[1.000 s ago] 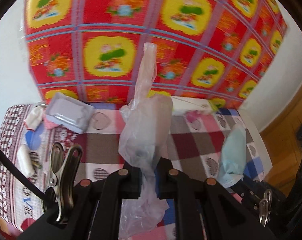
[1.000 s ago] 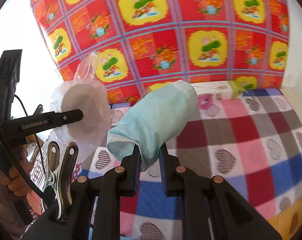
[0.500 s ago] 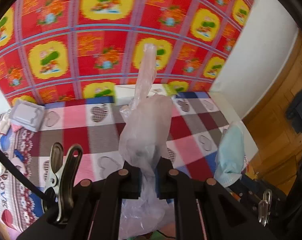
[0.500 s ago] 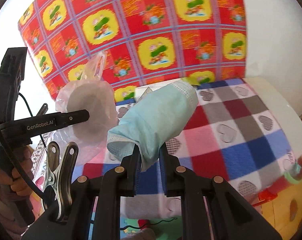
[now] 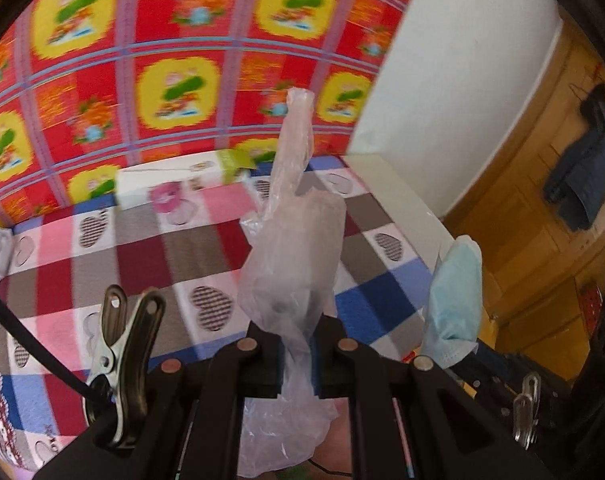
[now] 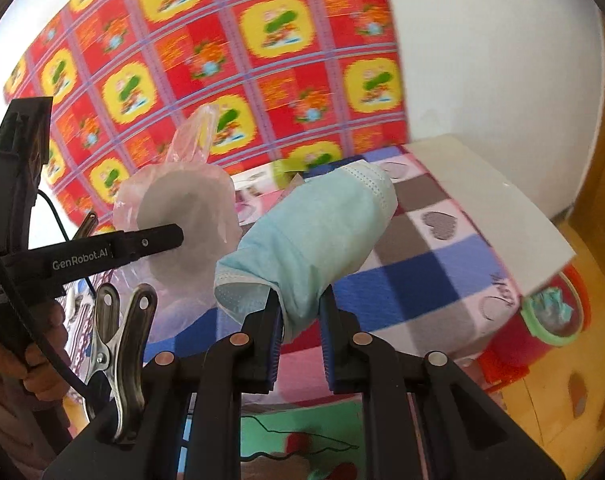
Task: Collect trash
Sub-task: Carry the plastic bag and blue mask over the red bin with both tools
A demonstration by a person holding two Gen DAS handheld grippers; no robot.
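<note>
Checkered blanket (image 5: 150, 264) underneath. Left gripper (image 5: 298, 354) clamped on clear plastic bag (image 5: 292, 264), contents unclear. Right gripper (image 6: 300, 320) clamped on blue face mask (image 6: 314, 232). Red bin (image 6: 558, 320) beside bed holds green scraps.

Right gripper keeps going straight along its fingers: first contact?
Likely the checked heart-print blanket on the bed. The right gripper, shut on a pale blue face mask, points down at it; depth unclear.

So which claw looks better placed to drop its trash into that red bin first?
Probably right: the right claw, gripping the blue face mask, sees the red bin just beyond the bed's corner; the left view shows no bin.
</note>
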